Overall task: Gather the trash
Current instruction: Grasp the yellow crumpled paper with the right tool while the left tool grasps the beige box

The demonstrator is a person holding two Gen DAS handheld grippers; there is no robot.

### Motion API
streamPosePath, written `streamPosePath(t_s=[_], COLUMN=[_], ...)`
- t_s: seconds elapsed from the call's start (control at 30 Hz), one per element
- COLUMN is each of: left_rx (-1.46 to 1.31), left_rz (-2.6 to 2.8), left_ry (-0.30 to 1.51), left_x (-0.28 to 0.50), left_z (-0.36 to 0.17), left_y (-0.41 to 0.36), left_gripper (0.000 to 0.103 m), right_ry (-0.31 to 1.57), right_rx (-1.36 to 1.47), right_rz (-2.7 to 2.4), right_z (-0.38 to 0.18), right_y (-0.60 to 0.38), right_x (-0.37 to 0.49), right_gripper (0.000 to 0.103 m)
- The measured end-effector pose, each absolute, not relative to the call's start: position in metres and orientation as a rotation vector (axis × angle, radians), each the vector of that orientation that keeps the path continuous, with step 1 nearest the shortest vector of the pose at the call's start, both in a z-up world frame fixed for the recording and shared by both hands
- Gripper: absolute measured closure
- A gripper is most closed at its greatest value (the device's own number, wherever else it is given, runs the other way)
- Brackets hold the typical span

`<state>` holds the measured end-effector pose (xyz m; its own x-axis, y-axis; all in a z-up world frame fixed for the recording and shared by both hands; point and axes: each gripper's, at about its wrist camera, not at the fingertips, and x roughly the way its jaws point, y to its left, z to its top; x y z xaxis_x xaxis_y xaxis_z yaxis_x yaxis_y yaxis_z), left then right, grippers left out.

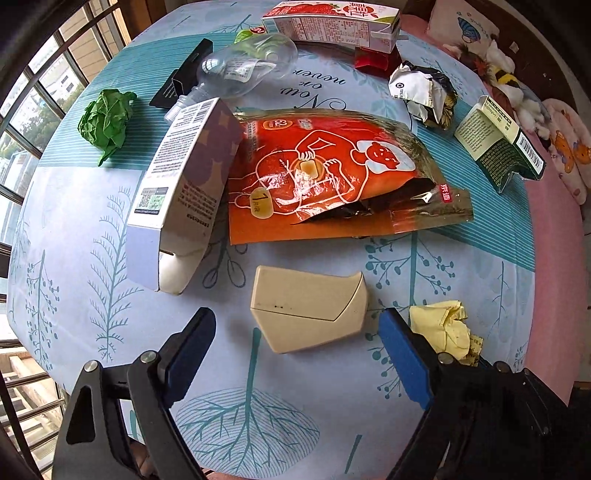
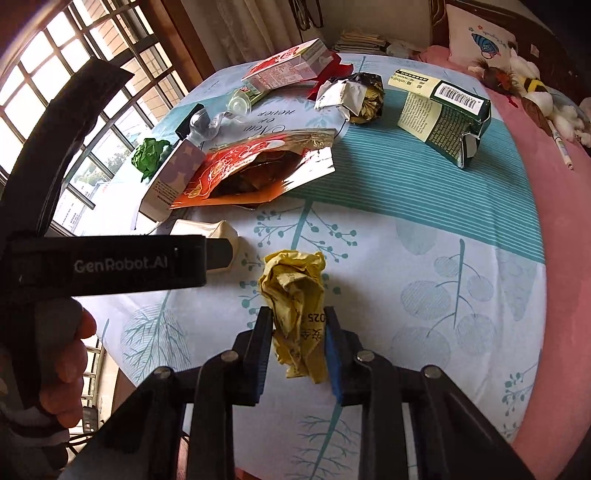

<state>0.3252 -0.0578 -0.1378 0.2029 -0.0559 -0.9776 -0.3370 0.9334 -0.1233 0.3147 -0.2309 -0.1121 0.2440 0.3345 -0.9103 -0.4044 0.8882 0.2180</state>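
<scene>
Near the table's (image 1: 74, 229) front edge, the right tool (image 2: 297, 332) pinches the yellow paper wad (image 2: 295, 295); the left tool (image 1: 295, 336) is spread around the beige box (image 1: 306, 310). Farther back, the orange pouch (image 1: 325, 173), cartons and wrappers lie uncollected.

hidden: beige box (image 2: 221, 236) mostly behind left tool body | cut off: strawberry carton (image 1: 332, 18) top edge

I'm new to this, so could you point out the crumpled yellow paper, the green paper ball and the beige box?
crumpled yellow paper (image 2: 295, 291), right wrist view, upper folds
green paper ball (image 1: 105, 122), left wrist view, centre
beige box (image 1: 306, 310), left wrist view, top face
</scene>
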Motion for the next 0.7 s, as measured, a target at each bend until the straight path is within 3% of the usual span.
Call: streamPosePath(t_s=[0.13, 0.37, 0.7], left_rx=[-0.266, -0.215, -0.177], left_rz=[0.196, 0.171, 0.146], left_ry=[1.362, 1.335, 1.244], left_x=[0.331, 0.33, 0.283], left_z=[-0.143, -0.138, -0.09], left_y=[-0.067, -0.075, -0.05], left_gripper=[0.042, 0.043, 0.043], right_ry=[1.225, 1.216, 1.185], right_rx=[-0.037, 0.014, 0.079], right_rz=[0.513, 0.503, 0.503], right_z=[-0.113, -0.11, -0.092], right_y=[-0.236, -0.242, -0.23], right_x=[0.316, 0.317, 0.302], right_gripper=[0.077, 0.078, 0.079])
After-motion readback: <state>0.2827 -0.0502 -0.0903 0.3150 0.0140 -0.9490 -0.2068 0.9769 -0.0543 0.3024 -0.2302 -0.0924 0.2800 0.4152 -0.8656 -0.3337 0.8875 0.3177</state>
